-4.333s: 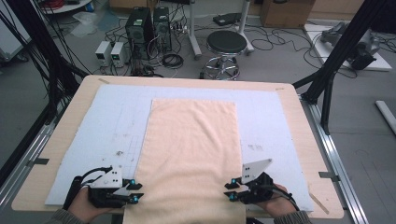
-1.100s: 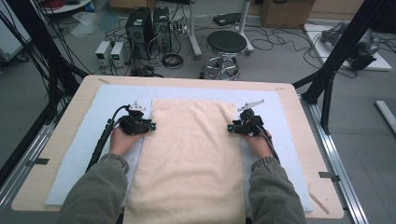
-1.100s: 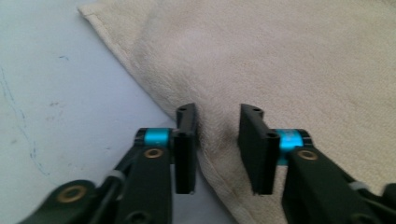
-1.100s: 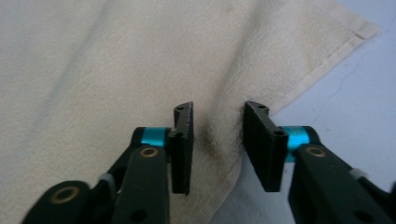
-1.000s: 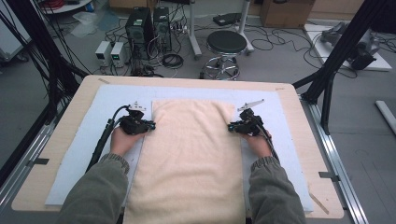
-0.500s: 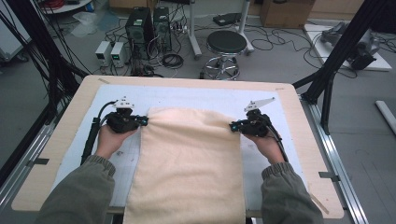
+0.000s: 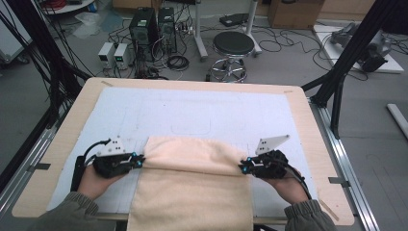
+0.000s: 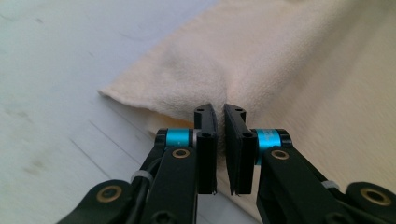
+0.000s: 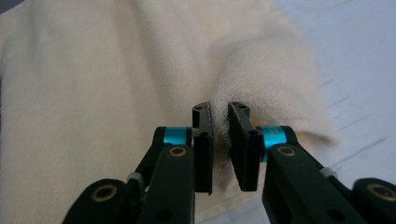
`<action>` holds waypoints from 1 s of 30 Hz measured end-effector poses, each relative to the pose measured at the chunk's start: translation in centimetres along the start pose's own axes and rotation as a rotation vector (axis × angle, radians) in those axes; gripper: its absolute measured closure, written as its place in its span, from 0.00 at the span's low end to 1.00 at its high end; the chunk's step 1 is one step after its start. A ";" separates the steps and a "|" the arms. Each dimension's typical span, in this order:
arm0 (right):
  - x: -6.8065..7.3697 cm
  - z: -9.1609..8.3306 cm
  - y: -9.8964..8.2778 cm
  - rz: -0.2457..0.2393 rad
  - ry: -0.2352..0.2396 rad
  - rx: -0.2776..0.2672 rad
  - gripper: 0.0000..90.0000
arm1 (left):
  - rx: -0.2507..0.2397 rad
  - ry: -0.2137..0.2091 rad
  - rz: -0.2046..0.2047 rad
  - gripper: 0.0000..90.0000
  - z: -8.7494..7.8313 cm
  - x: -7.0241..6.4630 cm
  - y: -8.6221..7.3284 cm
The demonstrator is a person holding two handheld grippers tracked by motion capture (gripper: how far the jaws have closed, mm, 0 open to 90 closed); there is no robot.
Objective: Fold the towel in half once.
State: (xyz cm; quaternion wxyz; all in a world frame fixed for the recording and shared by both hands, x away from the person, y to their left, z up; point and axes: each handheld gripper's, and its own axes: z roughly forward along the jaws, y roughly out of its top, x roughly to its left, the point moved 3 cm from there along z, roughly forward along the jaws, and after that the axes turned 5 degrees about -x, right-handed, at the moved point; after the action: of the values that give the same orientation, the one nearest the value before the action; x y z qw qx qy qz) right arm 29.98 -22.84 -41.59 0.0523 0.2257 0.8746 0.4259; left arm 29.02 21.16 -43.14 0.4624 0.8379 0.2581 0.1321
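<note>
High view: a cream towel lies on the white mat covering the wooden tabletop, its far part doubled back toward the person so that a rounded fold runs across between the two grippers; its near end reaches the near table edge. The left gripper meets the fold's left end, the right gripper its right end, each held in a hand with a grey-green sleeve behind it. Beyond the table stand a black stool and computer cases among cables on the floor.

Left gripper view: the left gripper has its jaws drawn close, pinching a bunched edge of the towel just above the mat.

Right gripper view: the right gripper has its jaws nearly together, pinching a raised ridge of the towel, with the mat at the right.
</note>
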 end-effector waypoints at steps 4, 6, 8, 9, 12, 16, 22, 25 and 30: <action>0.1 -0.2 -1.5 0.045 -0.019 -0.012 0.67 | 0.012 -0.015 -0.031 0.72 -0.7 0.0 -0.5; -0.1 -0.8 -1.3 0.054 -0.038 -0.044 0.62 | -0.010 -0.004 -0.038 0.67 -1.0 0.5 0.1; -0.6 -1.2 -0.8 0.053 -0.059 -0.075 0.59 | -0.030 0.009 -0.043 0.65 -1.0 1.1 0.8; -0.9 -1.3 -0.5 0.054 -0.066 -0.082 0.58 | -0.038 0.015 -0.042 0.64 -0.8 1.4 1.2; -1.8 -0.8 0.3 0.055 -0.092 -0.093 0.55 | -0.063 0.044 -0.053 0.61 0.2 2.1 1.9; -3.5 1.0 0.5 0.074 -0.136 -0.059 0.51 | -0.060 0.091 -0.078 0.58 2.2 3.5 2.0; -6.0 3.5 0.3 0.135 -0.144 -0.017 0.46 | -0.022 0.147 -0.176 0.53 4.7 5.9 1.1; -6.3 4.5 0.3 0.134 -0.127 0.016 0.52 | 0.020 0.131 -0.206 0.53 5.6 6.3 0.5; -6.2 5.3 0.3 0.128 -0.053 0.031 0.77 | 0.023 0.083 -0.189 0.71 5.9 5.8 0.5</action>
State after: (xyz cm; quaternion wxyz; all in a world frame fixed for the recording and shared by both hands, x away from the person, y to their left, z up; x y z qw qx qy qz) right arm 37.09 -21.58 -45.38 0.0445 0.2931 0.8632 0.4088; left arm 36.70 19.95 -46.01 0.4522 0.8088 0.3566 0.1194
